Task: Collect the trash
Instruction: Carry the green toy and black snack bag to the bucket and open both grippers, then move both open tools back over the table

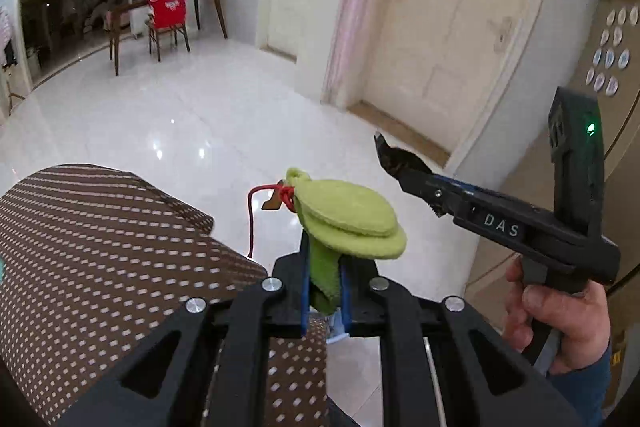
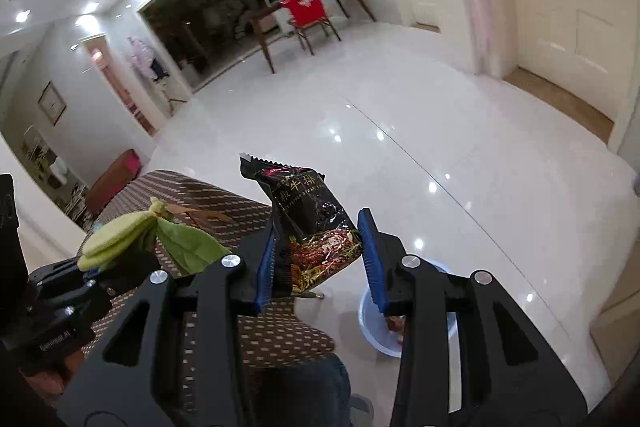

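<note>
My left gripper (image 1: 324, 267) is shut on a green cloth item (image 1: 352, 219) with a red string at its tip, held above the brown dotted cushion (image 1: 100, 247). The cloth also shows in the right wrist view (image 2: 132, 239). My right gripper (image 2: 320, 259) holds a black snack wrapper (image 2: 312, 223) between its blue pads, jaws partly closed on it, over the white floor. In the left wrist view the right gripper (image 1: 384, 151) appears at the right with the wrapper's edge at its tip. A pale blue basin (image 2: 372, 315) with some trash sits on the floor below the right gripper.
The brown dotted seat (image 2: 224, 211) lies at the left. A glossy white tile floor (image 2: 440, 147) stretches ahead. A wooden table and a chair with a red cover (image 2: 308, 7) stand at the far wall. Doors (image 1: 440, 27) lie to the right.
</note>
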A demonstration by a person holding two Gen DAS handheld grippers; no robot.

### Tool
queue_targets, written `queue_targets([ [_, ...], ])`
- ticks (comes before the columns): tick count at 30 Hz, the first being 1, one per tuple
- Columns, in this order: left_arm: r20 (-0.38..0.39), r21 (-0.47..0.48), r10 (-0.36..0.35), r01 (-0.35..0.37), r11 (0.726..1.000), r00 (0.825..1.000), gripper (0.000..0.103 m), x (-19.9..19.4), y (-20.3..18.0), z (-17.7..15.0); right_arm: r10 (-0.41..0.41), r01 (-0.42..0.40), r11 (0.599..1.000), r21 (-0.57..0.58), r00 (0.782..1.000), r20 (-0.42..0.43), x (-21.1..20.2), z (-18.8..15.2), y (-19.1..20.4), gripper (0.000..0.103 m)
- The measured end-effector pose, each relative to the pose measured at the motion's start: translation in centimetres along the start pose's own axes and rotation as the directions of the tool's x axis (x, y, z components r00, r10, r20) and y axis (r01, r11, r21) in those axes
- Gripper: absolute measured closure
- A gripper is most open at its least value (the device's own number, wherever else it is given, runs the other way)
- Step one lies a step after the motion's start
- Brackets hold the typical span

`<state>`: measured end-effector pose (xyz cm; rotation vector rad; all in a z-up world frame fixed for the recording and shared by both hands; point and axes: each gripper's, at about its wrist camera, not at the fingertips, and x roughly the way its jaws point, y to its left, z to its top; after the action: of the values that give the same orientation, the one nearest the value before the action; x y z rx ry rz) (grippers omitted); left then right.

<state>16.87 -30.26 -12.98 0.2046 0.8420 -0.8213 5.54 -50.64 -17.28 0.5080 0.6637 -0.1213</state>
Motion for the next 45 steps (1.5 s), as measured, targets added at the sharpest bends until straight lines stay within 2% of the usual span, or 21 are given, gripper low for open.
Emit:
queue_targets([
  [6,-0.145,0.094,0.038,-0.024,0.995,0.989,0.091,6.1,-2.4,0.9,-0.04,0.044,0.996,0.075,0.998,-0.057,2.2,-0.6,-4.0,0.066],
  [11,-0.245,0.142,0.049,-0.014,0.99,0.968,0.089,10.0,-3.6,1.0,-0.046,0.059,0.992,0.115,0.993,-0.113,4.0,-1.2,-5.6,0.066],
  [15,-0.311,0.133,0.056,-0.015,0.991,0.949,0.085,12.8,-3.3,1.2,-0.041,0.061,0.99,0.127,0.988,-0.15,5.3,-1.2,-6.8,0.065],
  [16,-0.322,0.131,0.061,-0.019,0.991,0.945,0.076,13.2,-3.2,1.2,-0.038,0.06,0.989,0.133,0.986,-0.16,6.1,-0.6,-7.6,0.065],
  [17,-0.329,0.136,0.075,-0.031,0.99,0.941,0.053,13.6,-3.2,1.4,-0.038,0.061,0.989,0.137,0.985,-0.167,6.3,-0.8,-7.9,0.062],
  [18,-0.332,0.139,0.099,-0.055,0.989,0.938,0.038,14.1,-3.4,1.7,-0.034,0.06,0.988,0.145,0.984,-0.174,6.6,-0.9,-8.2,0.056],
  [19,-0.326,0.139,0.115,-0.073,0.988,0.938,0.018,14.3,-3.5,1.8,-0.026,0.054,0.987,0.154,0.984,-0.178,7.3,-0.1,-8.5,0.049],
  [20,-0.3,0.139,0.128,-0.089,0.986,0.945,0.015,14.1,-3.6,2.2,-0.011,0.042,0.984,0.171,0.984,-0.18,7.6,-0.2,-8.9,0.033],
  [21,-0.283,0.138,0.132,-0.096,0.986,0.95,0.015,14.0,-3.6,2.5,-0.021,0.055,0.981,0.187,0.983,-0.182,7.8,-0.2,-9.3,0.025],
  [22,-0.272,0.134,0.137,-0.104,0.986,0.952,0.014,13.7,-3.5,2.7,-0.034,0.071,0.979,0.193,0.982,-0.186,8.1,-0.4,-9.8,0.024],
  [24,-0.262,0.109,0.13,-0.105,0.989,0.956,0.014,13.3,-3.0,2.6,-0.044,0.085,0.975,0.206,0.98,-0.196,8.3,-0.7,-10.3,0.011],
  [26,-0.243,0.075,0.117,-0.102,0.992,0.963,0.014,12.6,-2.6,2.6,-0.06,0.103,0.971,0.217,0.979,-0.197,8.1,-1.2,-10.9,0.006],
  [30,-0.191,0.024,0.112,-0.11,0.994,0.975,0.014,10.2,-1.6,2.6,-0.107,0.148,0.969,0.196,0.973,-0.205,7.4,-1.5,-10.7,0.006],
  [36,-0.105,-0.015,0.11,-0.112,0.994,0.988,0.012,6.4,-0.3,2.5,-0.133,0.162,0.971,0.173,0.977,-0.168,5.8,-0.7,-8.7,0.006],
  [41,-0.02,-0.065,0.11,-0.111,0.992,0.994,0.012,2.3,1.1,2.6,-0.134,0.146,0.98,0.136,0.986,-0.097,3.3,0.7,-5.6,0.006],
  [45,0.037,-0.079,0.126,-0.123,0.989,0.991,0.011,-1.0,2.3,2.5,-0.114,0.116,0.99,0.081,0.993,-0.035,1.2,2.4,-1.6,0.006],
])
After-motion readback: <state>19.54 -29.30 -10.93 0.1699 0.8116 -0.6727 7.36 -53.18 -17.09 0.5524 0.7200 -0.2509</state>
